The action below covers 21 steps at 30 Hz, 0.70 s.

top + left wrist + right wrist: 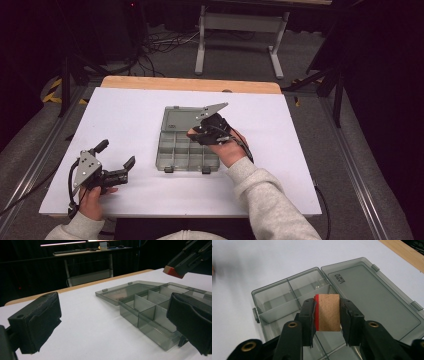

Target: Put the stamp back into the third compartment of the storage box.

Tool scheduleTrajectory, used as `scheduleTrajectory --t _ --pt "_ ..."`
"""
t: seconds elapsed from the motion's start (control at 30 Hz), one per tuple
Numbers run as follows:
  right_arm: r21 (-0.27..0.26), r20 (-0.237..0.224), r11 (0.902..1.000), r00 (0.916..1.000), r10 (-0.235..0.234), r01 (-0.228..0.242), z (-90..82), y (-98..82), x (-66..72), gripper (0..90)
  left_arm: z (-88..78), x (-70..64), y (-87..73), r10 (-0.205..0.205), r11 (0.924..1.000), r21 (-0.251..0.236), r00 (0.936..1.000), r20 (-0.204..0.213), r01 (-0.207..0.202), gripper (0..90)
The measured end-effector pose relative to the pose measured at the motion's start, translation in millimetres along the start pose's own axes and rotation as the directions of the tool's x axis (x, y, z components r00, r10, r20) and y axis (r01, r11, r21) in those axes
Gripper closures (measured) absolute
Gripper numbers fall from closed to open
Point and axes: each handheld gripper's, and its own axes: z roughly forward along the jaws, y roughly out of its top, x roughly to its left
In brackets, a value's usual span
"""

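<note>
Your left tongs (116, 154) stand wide apart and empty, low over the counter (125, 120), with the open box (187, 147) well off to their right. Your right tongs (327, 315) clamp a wooden block (328, 312), red along one edge, above the box's compartments.

We see a white desk (130, 120) with a bare wooden strip along its far edge. On it lies a grey translucent compartment box (186, 150), its hinged lid (181, 119) opened flat on the desk behind it.
</note>
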Motion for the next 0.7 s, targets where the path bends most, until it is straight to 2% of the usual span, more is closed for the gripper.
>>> scheduleTrajectory --t 0.33,0.7 --pt "0.024 0.014 0.9994 0.9996 0.024 -0.024 10.1 -1.4 -10.5 65.9 0.5 -0.1 -0.2 -0.002 1.0 -0.001 1.0 0.001 0.002 0.6" --pt "0.055 0.018 0.998 0.9994 0.03 -0.031 17.7 -3.3 -13.5 65.9 0.4 0.0 -0.1 -0.002 1.0 -0.001 1.0 0.001 0.002 0.6"
